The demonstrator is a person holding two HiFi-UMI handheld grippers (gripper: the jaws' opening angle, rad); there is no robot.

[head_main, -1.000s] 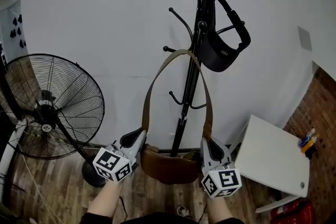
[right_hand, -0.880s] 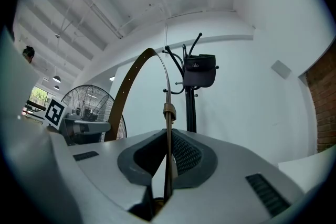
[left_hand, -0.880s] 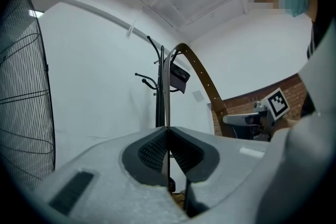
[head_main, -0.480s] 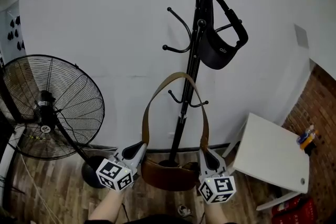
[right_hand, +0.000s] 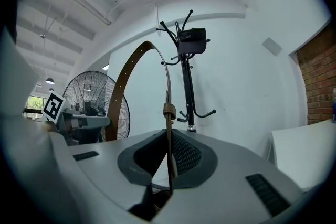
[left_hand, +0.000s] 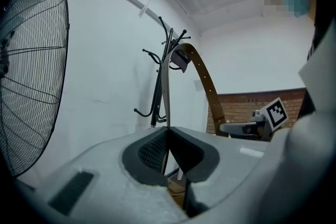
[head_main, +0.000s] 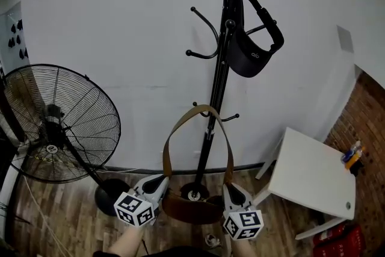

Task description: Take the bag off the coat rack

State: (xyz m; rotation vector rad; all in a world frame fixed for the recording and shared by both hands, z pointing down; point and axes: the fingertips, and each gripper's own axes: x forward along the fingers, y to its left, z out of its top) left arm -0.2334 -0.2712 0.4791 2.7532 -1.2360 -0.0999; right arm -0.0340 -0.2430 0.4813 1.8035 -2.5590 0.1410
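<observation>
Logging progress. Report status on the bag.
Both shut on strap: left gripper, right gripper. Brown bag hangs between them, strap clear of coat rack. Lower hook behind the loop top.

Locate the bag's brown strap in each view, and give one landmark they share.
Head view: strap arches at bottom centre, across the lower pole.
Left gripper view: strap is a brown arc right of centre, reaching above mid-height.
Right gripper view: strap curves up left of centre, then drops edge-on into the jaws.
Shared landmark: the black coat rack, standing behind the strap in all three.
</observation>
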